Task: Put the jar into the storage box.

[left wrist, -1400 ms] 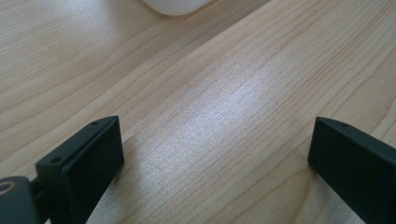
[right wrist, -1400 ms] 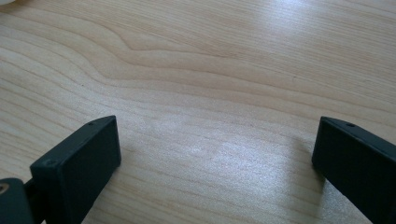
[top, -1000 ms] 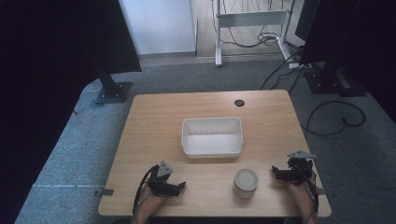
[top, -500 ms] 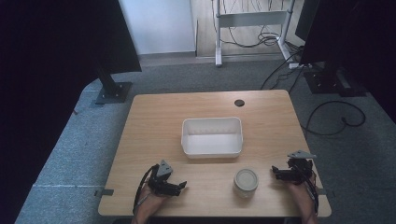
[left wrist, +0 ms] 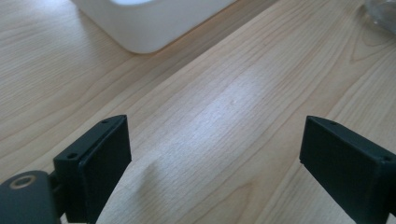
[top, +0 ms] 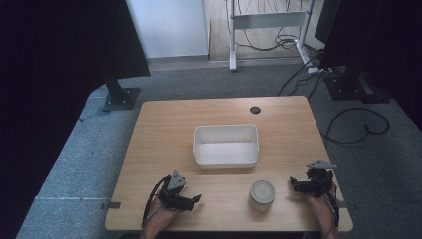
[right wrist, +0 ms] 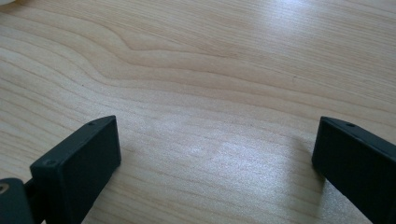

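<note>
The left tool point(top: 195, 199) lies low at the near left, its jaws spread wide and empty. The right tool point(top: 292, 183) sits at the near right, jaws likewise wide apart, pointing left.

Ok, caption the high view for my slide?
Both open tools, left and right, flank a lidded jar below a white bin.

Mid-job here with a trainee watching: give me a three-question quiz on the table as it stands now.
1. True or false: the left tongs hold the jar.
2. Where does the white bin sit relative to the jar? A) nearer the person B) farther from the person C) stacked on top of it
3. Fill in: the jar stands between the two tongs, closer to the ____ tongs.

Key: 1. False; both tongs are open, with bare table between their jaws in the gripper views. 2. B. 3. right.
</note>
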### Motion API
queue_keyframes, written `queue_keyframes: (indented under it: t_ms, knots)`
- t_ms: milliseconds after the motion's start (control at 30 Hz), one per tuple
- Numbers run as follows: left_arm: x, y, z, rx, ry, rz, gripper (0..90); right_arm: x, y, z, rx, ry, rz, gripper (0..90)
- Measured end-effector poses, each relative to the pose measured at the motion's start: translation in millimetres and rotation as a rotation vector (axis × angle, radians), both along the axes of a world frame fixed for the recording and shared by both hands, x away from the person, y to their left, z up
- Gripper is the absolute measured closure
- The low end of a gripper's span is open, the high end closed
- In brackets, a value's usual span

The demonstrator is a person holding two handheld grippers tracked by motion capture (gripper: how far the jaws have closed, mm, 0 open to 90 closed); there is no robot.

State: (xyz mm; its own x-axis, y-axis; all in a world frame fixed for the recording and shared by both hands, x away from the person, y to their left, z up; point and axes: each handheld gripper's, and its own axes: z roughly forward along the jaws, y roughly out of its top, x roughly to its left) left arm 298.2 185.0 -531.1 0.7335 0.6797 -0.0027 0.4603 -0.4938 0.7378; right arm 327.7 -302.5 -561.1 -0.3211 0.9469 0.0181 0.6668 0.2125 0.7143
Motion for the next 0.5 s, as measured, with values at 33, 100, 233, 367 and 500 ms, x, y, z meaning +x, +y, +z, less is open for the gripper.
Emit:
queue_keyframes:
  t_ms: [33,100,233,367,500]
  knots:
    - [-0.2,-1.1,0.2,0.001,0.000,-0.005,8.9,0.0,0.0,0.0,0.000,0.000,0.000,0.8]
    - [-0.5,-2.2,0.5,0.001,-0.001,-0.008,9.1,0.0,0.0,0.0,0.000,0.000,0.000,0.8]
    - [-2.1,-7.6,2.9,-0.010,-0.006,-0.020,9.1,0.0,0.0,0.0,0.000,0.000,0.000,0.8]
    - [-2.9,-10.6,4.9,-0.017,-0.005,-0.027,9.2,0.0,0.0,0.0,0.000,0.000,0.000,0.8]
    - [-3.5,-15.6,6.8,-0.024,-0.004,-0.042,9.4,0.0,0.0,0.0,0.000,0.000,0.000,0.8]
